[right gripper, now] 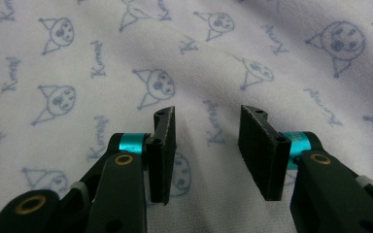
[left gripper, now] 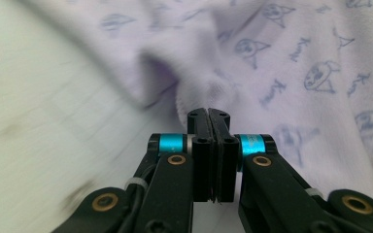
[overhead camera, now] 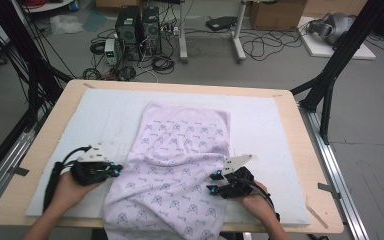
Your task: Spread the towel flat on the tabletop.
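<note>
- High view: a pale lilac fleece cloth printed with small blue cat-face motifs lies lengthwise down the middle of a white foam mat on a light wooden table. The cloth's near end hangs over the table's front edge and is cut off by the frame. Bare mat lies open on both sides and beyond the far hem. The left gripper meets the cloth's left edge; the right gripper sits at its right edge.
- Left gripper view: the jaws are pressed together, apparently pinching the folded cloth edge. The mat at left is blurred.
- Right gripper view: the jaws stand partly apart above the cloth, with nothing between the pads; whether the tips touch it is unclear.
</note>
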The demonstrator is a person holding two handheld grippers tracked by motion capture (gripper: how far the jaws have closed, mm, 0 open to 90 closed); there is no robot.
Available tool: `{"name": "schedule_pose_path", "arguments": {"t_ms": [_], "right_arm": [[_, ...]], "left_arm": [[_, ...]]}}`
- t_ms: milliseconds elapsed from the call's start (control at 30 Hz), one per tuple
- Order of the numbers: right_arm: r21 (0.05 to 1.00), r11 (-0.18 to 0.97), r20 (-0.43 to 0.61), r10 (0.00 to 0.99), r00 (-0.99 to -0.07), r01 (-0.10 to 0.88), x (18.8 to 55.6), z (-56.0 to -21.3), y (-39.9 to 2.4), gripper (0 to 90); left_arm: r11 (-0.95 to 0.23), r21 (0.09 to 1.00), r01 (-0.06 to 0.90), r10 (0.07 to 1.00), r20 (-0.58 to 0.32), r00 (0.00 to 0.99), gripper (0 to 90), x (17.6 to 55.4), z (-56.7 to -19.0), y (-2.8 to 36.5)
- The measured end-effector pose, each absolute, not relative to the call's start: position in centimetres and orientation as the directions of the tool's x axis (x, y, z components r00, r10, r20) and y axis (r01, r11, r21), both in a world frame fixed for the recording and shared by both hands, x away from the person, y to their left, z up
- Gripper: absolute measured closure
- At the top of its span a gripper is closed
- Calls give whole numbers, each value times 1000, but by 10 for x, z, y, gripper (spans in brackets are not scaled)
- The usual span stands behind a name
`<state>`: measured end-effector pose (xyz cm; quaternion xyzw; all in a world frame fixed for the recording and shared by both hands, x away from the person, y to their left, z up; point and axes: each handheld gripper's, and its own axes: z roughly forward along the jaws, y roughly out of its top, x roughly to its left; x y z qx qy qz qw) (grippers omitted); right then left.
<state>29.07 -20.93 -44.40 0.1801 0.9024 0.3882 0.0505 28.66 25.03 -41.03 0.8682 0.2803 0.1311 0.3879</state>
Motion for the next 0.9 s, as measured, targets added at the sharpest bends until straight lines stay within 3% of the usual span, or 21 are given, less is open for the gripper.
{"name": "schedule_pose_path", "arguments": {"t_ms": [33, 100, 200, 433, 467, 533, 567, 600, 633, 900], "right_arm": [[717, 637, 48, 360, -932, 283, 290, -444, -209, 568], [712, 644, 40, 360, -932, 279, 289, -442, -209, 568], [735, 622, 44, 355, -934, 271, 284, -438, -210, 572], [722, 646, 55, 304, -951, 248, 267, -439, -211, 577], [714, 654, 53, 304, -951, 249, 267, -441, -210, 597], [722, 644, 58, 307, -950, 252, 266, -444, -210, 684], [725, 638, 69, 307, -949, 259, 266, -445, -211, 776], [728, 636, 73, 299, -952, 256, 267, -445, -211, 851], [724, 640, 89, 283, -955, 257, 266, -445, -210, 871], [719, 668, 75, 200, -977, 192, 235, -432, -215, 883]], "left_arm": [[-529, 757, 385, 599, 12, 800, 872, 283, -407, 258], [-522, 763, 381, 600, 11, 800, 737, 279, -405, 262], [-535, 766, 355, 560, 7, 828, 661, 274, -407, 255], [-608, 735, 301, 410, -34, 911, 618, 269, -430, 216], [-624, 720, 302, 402, -36, 915, 623, 269, -434, 212], [-628, 724, 286, 387, -28, 921, 727, 267, -439, 212], [-629, 721, 291, 387, -34, 921, 873, 267, -439, 212], [-632, 719, 289, 387, -31, 922, 876, 265, -438, 212], [-637, 716, 286, 383, -28, 923, 881, 263, -437, 213], [-631, 734, 250, 343, -25, 939, 887, 223, -428, 230]]}}
